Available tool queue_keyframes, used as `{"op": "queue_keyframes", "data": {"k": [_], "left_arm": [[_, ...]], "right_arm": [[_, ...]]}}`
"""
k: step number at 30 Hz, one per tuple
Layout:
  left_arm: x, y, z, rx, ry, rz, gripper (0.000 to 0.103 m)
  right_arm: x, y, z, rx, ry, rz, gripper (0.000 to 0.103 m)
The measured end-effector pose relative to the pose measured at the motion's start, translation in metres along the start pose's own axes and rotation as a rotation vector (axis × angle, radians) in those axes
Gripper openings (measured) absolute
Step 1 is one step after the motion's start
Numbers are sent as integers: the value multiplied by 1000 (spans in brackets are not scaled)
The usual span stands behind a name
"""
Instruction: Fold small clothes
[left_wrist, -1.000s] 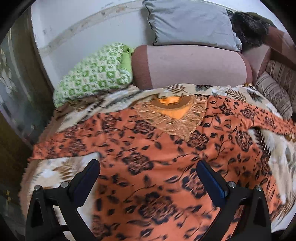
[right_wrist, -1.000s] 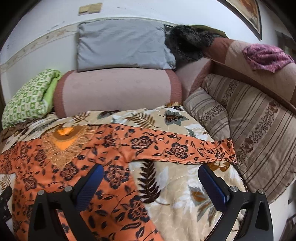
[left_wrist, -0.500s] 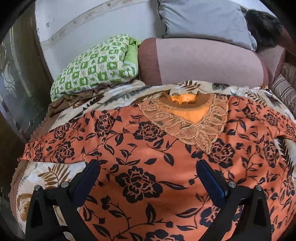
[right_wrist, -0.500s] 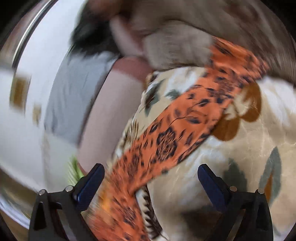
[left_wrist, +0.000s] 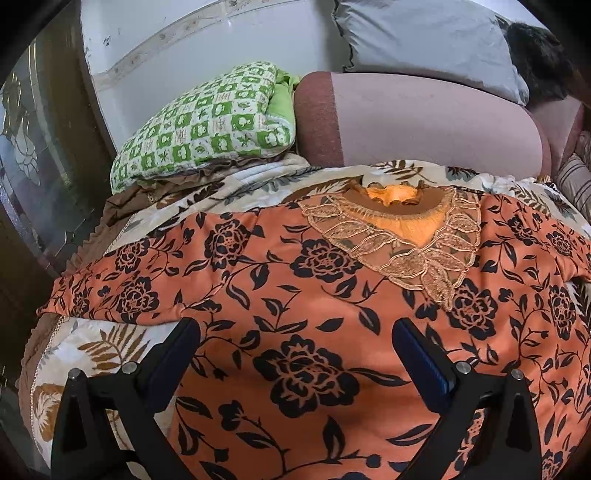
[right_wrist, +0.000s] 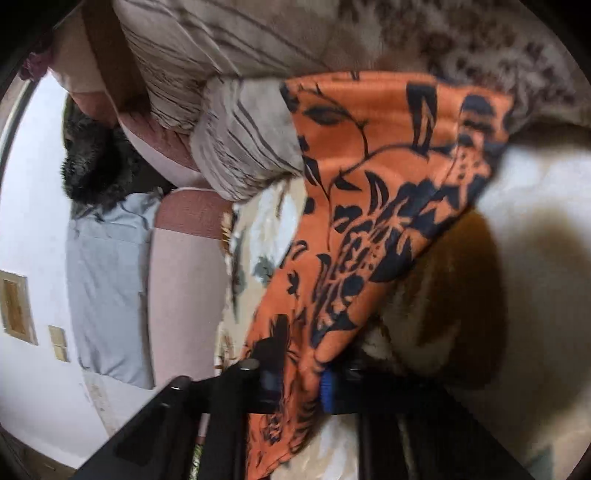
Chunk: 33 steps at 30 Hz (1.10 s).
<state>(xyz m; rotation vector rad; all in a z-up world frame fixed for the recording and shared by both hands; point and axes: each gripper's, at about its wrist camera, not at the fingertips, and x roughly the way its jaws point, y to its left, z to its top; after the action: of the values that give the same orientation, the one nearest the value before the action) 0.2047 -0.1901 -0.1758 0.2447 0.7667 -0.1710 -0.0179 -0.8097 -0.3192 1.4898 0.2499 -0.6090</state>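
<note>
The orange black-flowered fabric garment (left_wrist: 314, 314) lies spread flat on the leaf-patterned bedspread (left_wrist: 92, 343); no fold is completed. The left gripper (left_wrist: 295, 354) hovers over its body, jaws wide. The right gripper (right_wrist: 295, 384) is clamped on one sleeve (right_wrist: 369, 192). Folding barely begun.

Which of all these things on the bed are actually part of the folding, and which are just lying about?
Part of the job:
- orange floral garment
- right gripper, shut on the garment's sleeve
- left gripper, open above the garment

Just lying about:
- leaf-print blanket
- green checked pillow
- grey pillow
- pink bolster
- striped cushion
</note>
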Motion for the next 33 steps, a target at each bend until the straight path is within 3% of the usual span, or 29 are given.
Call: {"op": "queue_keyframes", "data": {"k": [4, 9, 14, 18, 23, 28, 31, 33], "left_arm": [[7, 18, 0, -36, 35, -2, 103], [15, 50, -4, -91, 65, 9, 103], [28, 103, -9, -163, 119, 51, 103], [34, 154, -12, -258, 147, 86, 103], [30, 216, -14, -389, 126, 140, 103], [21, 254, -19, -483, 104, 136, 103], [24, 265, -21, -523, 113, 127, 103], [24, 268, -22, -544, 118, 111, 103]], "right_arm": [[-8, 54, -24, -185, -11, 37, 10], [-12, 157, -92, -372, 101, 196, 10], [2, 250, -205, -532, 263, 324, 10], [29, 301, -326, -671, 414, 358, 10], [63, 304, -474, -808, 591, 297, 14], [113, 268, -595, -1110, 785, 43, 14], [110, 238, -625, -1302, 802, -29, 14], [104, 225, -627, -1336, 845, -22, 15]]}}
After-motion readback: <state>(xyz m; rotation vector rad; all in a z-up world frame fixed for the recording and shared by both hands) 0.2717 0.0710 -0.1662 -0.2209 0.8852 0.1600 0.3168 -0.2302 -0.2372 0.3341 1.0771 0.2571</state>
